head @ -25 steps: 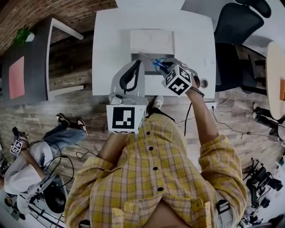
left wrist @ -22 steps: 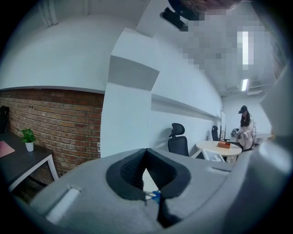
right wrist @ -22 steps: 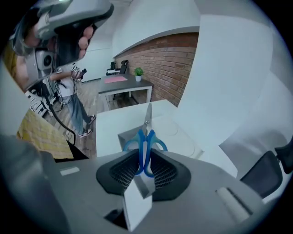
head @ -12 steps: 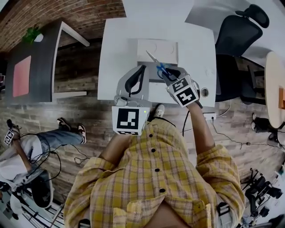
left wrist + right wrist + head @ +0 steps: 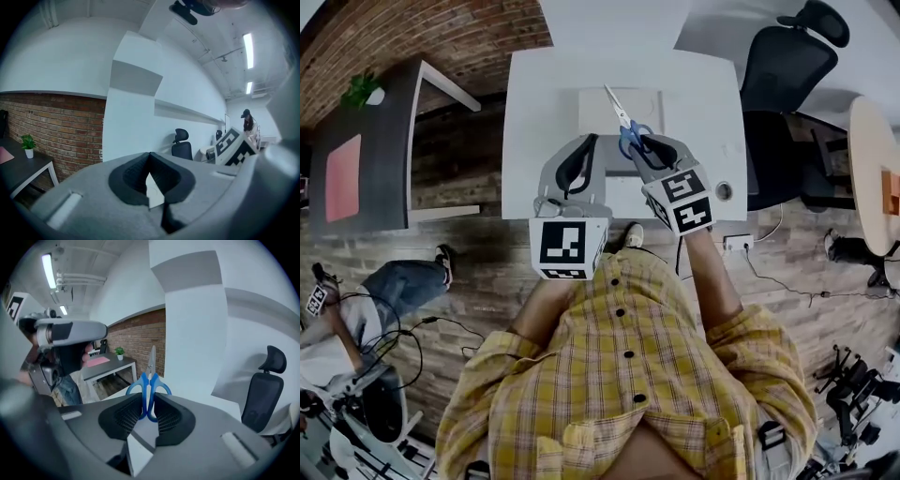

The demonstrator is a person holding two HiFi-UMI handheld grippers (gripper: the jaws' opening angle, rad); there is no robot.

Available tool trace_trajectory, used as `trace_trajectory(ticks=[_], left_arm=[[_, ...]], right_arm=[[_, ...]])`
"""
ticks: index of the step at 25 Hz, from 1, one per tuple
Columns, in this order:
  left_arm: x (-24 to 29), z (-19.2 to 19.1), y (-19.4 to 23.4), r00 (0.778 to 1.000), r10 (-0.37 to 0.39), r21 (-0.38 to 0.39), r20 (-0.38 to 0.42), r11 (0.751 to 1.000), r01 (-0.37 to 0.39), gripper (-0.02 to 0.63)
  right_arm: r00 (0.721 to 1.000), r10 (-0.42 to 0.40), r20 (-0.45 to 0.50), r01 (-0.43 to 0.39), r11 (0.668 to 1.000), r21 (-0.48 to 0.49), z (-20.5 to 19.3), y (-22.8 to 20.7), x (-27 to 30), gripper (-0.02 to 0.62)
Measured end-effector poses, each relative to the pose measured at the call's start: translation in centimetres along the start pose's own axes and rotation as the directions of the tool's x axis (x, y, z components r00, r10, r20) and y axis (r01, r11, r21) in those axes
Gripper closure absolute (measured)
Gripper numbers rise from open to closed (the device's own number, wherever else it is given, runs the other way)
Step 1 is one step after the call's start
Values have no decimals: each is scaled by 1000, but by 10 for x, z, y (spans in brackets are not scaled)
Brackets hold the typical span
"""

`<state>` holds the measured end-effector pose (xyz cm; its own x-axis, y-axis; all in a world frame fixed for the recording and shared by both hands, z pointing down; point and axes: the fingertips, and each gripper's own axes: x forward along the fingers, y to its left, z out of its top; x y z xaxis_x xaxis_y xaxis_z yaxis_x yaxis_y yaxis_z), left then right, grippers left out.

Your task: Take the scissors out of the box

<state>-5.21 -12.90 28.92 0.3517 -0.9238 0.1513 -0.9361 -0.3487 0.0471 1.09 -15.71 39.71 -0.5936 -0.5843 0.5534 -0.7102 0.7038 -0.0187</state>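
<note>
A pair of scissors [image 5: 624, 124] with blue handles hangs in the air above the white table [image 5: 712, 103], blades pointing away and up. My right gripper [image 5: 639, 142] is shut on the handle loops. In the right gripper view the scissors [image 5: 149, 380] stand upright between the dark pads of that gripper [image 5: 149, 411]. The white box [image 5: 652, 105] lies on the table just beyond, partly hidden by the scissors and both grippers. My left gripper [image 5: 592, 142] hovers beside it on the left. Its jaws [image 5: 150, 157] meet at the tips with nothing between them.
A black office chair [image 5: 787, 56] stands at the table's right. A dark desk [image 5: 370, 141] with a pink pad and a small plant [image 5: 361, 89] is at the left. A person [image 5: 356, 319] sits on the wooden floor at lower left. A round table [image 5: 877, 169] is at the right edge.
My right gripper has risen out of the box with the scissors and rolled, so the blades now point up and away. The left gripper has stayed where it was.
</note>
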Motion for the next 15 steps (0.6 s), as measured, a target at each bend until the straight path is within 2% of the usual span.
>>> trace_trajectory(ticks=[5, 15], left_arm=[[8, 7, -3, 1000, 6, -15, 10, 1000, -6, 603], [8, 19, -7, 999, 2, -9, 39, 1000, -2, 603]], right_arm=[[994, -29, 110, 22, 998, 63, 28, -4, -17, 506], [964, -100, 248, 71, 990, 123, 63, 1, -44, 505]])
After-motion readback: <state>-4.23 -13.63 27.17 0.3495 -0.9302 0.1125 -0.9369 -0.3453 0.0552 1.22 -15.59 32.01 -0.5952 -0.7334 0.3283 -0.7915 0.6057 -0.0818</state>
